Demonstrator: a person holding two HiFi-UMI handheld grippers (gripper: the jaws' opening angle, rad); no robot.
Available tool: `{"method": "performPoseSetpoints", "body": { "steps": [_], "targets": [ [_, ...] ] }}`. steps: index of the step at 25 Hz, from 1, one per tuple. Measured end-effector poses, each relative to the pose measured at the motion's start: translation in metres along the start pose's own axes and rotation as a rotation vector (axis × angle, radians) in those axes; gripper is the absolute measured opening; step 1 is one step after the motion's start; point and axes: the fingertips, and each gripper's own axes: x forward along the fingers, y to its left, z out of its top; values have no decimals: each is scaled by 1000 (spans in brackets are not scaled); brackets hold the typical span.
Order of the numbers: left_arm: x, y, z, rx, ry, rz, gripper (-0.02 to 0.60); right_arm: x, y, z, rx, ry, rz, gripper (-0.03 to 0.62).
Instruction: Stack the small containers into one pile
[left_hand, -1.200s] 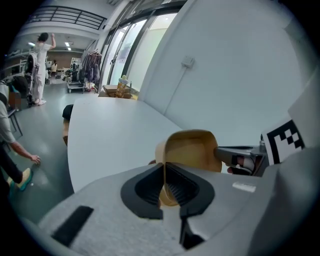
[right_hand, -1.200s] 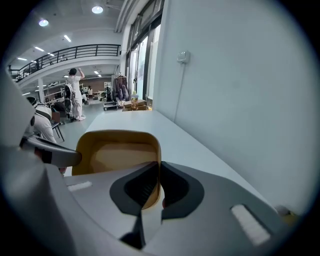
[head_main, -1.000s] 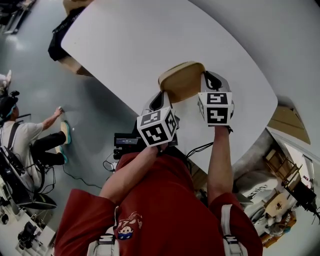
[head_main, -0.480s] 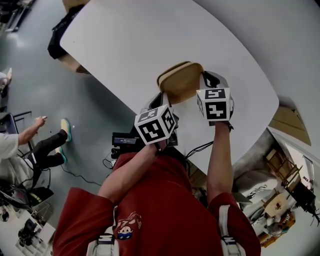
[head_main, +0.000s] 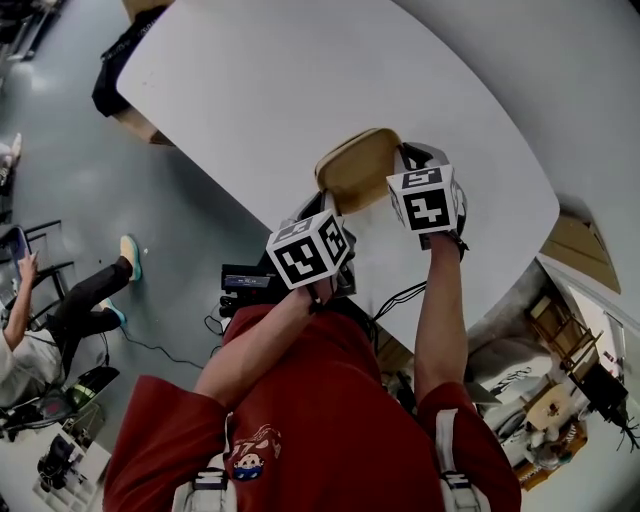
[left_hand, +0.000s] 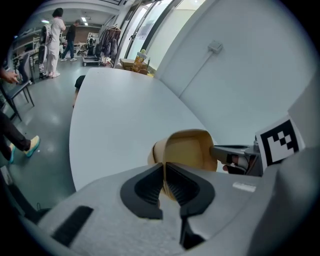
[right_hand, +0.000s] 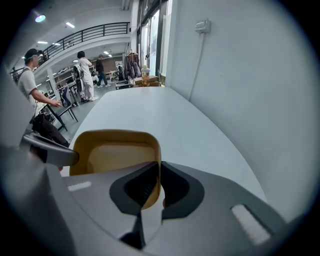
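Observation:
A tan, square-cornered small container (head_main: 358, 168) is held just above the near edge of the white table (head_main: 250, 90), tilted, its hollow facing me. My left gripper (head_main: 326, 203) is shut on its near-left rim; in the left gripper view the thin rim (left_hand: 164, 177) sits pinched between the dark pads. My right gripper (head_main: 402, 165) is shut on the opposite rim, which runs between the pads (right_hand: 160, 175) in the right gripper view. A second wall edge (left_hand: 157, 152) shows outside the container (left_hand: 189, 150); I cannot tell whether another one is nested there. The inside of the container (right_hand: 117, 152) holds nothing.
A black bag (head_main: 115, 75) lies at the table's far left corner. A seated person (head_main: 40, 330) and cables (head_main: 235, 285) are on the floor to the left. A white wall (right_hand: 240, 75) runs along the table's right side. People (left_hand: 56, 30) stand far off.
Both grippers and the container have shifted slightly away from me, and the container has tilted a little. The person on the floor at left has moved back.

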Motion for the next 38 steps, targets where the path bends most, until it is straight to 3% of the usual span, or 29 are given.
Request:
{"method": "performPoseSetpoints", "body": {
  "steps": [12,33,38],
  "targets": [
    [1,3,7,-34,5,39,20,12,3,-1,3,45,17,26],
    [6,13,1,-178,41,58,25,20,7,0,-94,127,30,31],
    [5,12,0,-154,43,70,28,23,7,-2,-109,125,18,38]
  ]
}}
